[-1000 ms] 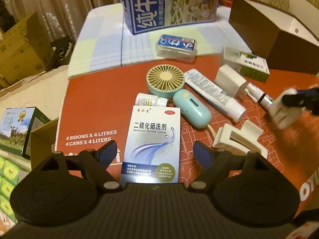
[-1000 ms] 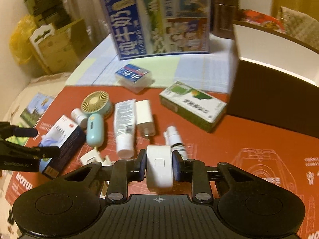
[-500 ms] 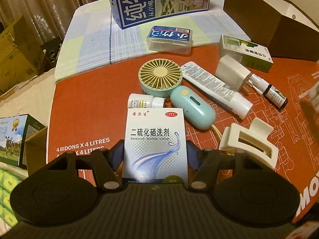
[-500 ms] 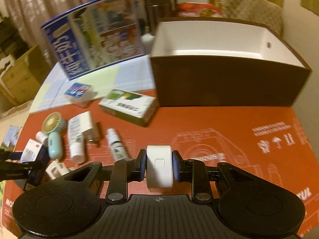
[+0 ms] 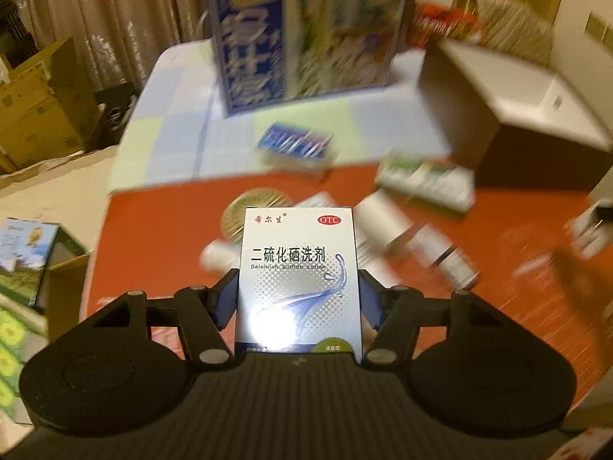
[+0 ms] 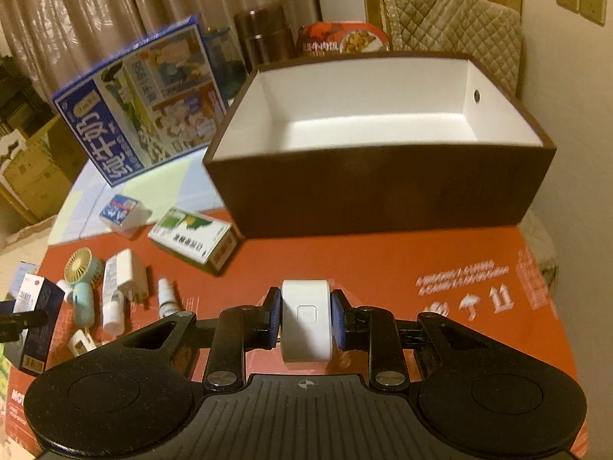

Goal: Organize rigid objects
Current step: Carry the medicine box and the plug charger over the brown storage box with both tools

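Left gripper: it is pinching the lotion box by its two side faces; the blue pads are pressing on the box and the box is standing upright between them, lifted off the red mat.

Loose items: the small fan, the white tube, the white charger, the little spray bottle, the green-white carton and the blue-topped case are lying on the left part of the mat, well apart from the brown box.

Right gripper: its jaws are pressed together on the white device, which is sitting between the pads with its small square button facing the camera.

Brown box: it is standing open at the far right of the mat; the white inside is showing nothing in it, as far as this view is reaching.

Step in hand: I judge that both hands are carrying their objects toward the brown box; the right one is nearer and is facing it directly.

Next move: the right hand is needing to go over the near wall, lower the device inside, then spread the jaws. The left hand should be waiting or entering beside it, so the two tools are not colliding over the opening.
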`<state>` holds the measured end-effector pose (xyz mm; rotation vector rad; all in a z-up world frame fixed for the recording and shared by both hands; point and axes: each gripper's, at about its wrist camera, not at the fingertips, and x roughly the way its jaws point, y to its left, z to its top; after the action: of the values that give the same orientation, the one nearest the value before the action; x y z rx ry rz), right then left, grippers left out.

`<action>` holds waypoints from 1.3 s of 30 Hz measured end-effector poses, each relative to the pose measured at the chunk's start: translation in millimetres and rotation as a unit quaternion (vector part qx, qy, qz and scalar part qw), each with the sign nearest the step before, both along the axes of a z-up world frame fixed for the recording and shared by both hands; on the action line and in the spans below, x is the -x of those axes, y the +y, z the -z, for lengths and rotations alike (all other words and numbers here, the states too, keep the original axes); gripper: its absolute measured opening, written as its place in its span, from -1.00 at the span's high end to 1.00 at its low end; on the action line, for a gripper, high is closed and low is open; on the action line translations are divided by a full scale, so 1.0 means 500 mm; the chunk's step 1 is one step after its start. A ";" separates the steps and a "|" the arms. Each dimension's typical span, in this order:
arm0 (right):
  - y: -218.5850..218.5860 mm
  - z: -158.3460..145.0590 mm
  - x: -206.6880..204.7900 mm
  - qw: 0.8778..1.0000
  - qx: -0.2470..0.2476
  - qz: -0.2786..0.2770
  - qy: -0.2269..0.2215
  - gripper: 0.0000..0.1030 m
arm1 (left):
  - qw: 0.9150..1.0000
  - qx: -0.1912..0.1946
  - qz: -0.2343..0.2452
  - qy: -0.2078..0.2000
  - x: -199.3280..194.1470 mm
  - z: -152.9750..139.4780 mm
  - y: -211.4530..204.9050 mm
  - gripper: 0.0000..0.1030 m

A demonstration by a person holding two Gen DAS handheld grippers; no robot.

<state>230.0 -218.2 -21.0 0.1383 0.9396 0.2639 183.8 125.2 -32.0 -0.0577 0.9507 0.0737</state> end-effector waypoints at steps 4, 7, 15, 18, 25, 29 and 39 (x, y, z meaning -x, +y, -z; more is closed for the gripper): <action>-0.059 -0.036 -0.040 1.000 -0.015 -0.011 -0.016 0.54 | 0.999 0.014 0.019 -0.034 -0.054 -0.053 -0.081 -0.18; -0.108 -0.074 -0.081 0.999 -0.025 -0.013 -0.031 0.54 | 0.998 0.022 0.039 -0.054 -0.109 -0.084 -0.150 -0.18; -0.217 -0.151 -0.209 0.997 -0.019 -0.006 -0.077 0.54 | 0.993 0.030 0.070 -0.092 -0.276 -0.133 -0.310 -0.18; -0.244 -0.154 -0.258 0.996 -0.009 -0.002 -0.084 0.54 | 0.993 0.026 0.073 -0.094 -0.342 -0.137 -0.355 -0.18; -0.295 -0.113 -0.355 0.998 0.021 0.000 -0.062 0.54 | 0.995 0.010 0.082 -0.060 -0.460 -0.096 -0.442 -0.18; -0.311 -0.064 -0.389 0.999 0.038 0.000 -0.034 0.54 | 0.996 -0.001 0.078 -0.034 -0.509 -0.053 -0.470 -0.18; -0.325 0.009 -0.427 0.998 0.066 -0.013 0.010 0.54 | 0.997 -0.018 0.072 0.020 -0.553 0.027 -0.489 -0.18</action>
<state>443.7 -380.9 -25.6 0.0085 0.9771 0.2242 460.4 -119.3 -45.3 0.0456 0.9909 -0.0424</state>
